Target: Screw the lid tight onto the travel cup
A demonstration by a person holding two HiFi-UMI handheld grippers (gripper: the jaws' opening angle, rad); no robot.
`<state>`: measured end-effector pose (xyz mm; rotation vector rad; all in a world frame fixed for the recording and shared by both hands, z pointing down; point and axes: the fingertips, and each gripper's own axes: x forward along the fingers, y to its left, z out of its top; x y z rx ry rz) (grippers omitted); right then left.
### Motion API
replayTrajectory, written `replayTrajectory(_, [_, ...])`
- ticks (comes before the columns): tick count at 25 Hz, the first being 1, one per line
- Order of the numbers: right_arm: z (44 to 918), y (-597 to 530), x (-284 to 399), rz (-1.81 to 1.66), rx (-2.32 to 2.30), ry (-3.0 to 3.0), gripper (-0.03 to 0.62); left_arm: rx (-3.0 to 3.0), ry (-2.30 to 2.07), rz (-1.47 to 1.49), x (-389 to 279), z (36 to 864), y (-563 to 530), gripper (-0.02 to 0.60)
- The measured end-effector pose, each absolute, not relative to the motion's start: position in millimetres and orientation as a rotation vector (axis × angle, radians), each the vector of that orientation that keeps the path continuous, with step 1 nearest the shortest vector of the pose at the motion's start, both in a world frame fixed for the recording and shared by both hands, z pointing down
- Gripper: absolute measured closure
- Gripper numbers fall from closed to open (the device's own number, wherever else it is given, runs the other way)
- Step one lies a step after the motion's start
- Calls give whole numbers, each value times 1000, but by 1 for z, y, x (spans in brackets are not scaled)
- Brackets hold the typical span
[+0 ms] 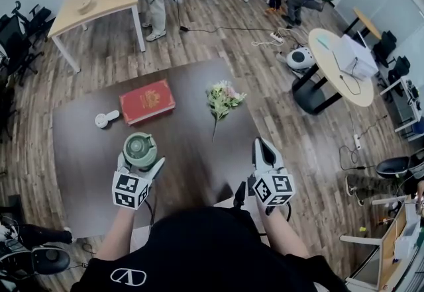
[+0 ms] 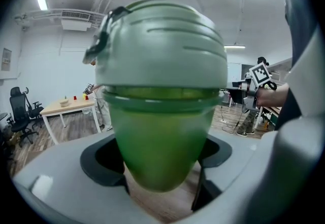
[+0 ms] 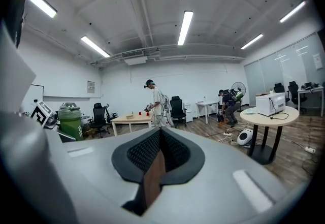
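A green travel cup (image 1: 140,149) with a pale green domed lid (image 2: 162,50) is held upright above the near left part of the dark table (image 1: 199,158). My left gripper (image 1: 141,163) is shut on the cup's translucent body (image 2: 162,141), one jaw pressing each side. The lid sits on the cup's rim; a small latch shows at its upper left. My right gripper (image 1: 263,147) hovers over the table's near right edge, apart from the cup, shut with nothing between its fingers. In the right gripper view (image 3: 158,149) the cup (image 3: 70,122) appears far to the left.
On the table lie a red book (image 1: 147,101), a bunch of flowers (image 1: 222,100) and a small white gadget (image 1: 106,118). A round white table (image 1: 338,59) stands to the right, a wooden table (image 1: 93,9) far left. People stand and crouch at the back.
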<state>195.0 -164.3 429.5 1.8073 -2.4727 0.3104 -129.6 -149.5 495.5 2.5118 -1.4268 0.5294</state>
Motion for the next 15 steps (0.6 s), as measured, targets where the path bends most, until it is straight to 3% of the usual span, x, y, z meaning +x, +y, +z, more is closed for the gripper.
replayTrajectory(15, [429, -166, 195, 347, 1811, -2467, 586, 2506, -1416, 522, -124, 490, -151, 189])
